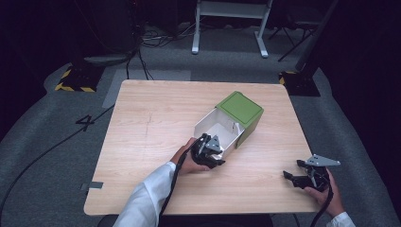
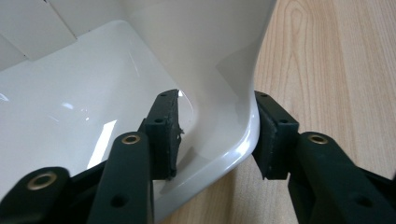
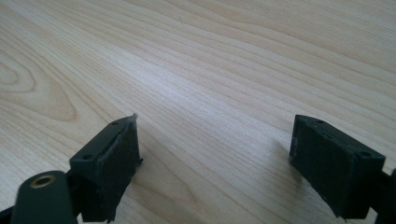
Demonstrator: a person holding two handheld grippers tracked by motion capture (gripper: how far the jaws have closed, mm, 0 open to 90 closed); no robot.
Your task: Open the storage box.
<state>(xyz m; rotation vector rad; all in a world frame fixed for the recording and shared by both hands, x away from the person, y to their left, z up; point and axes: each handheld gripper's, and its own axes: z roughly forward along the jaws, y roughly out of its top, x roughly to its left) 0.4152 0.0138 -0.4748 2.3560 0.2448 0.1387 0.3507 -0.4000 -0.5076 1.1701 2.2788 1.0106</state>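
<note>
Two tools are at work over the pale wooden desk (image 1: 142, 142), each held in one of the person's hands. Taking the white glossy plastic bin with the green square lid (image 1: 230, 124) as the landmark: it lies tipped on its side near the middle of the desk, its open mouth facing the person and its green lid end pointing away, toward the far right corner.

At the bin's near rim sits the left tool (image 1: 211, 150). In the left gripper view the left tool (image 2: 215, 135) has one jaw inside the white bin (image 2: 93, 93) and the other outside on the desk side, straddling the curved wall at a rounded corner; the inner pad is against the wall, while whether the outer pad touches it I cannot tell.

Well apart from the bin, toward the desk's near right corner, the right tool (image 1: 295, 172) is held low over the wood. In the right gripper view the right tool (image 3: 215, 149) has its jaws spread wide with bare wood grain between them.
</note>
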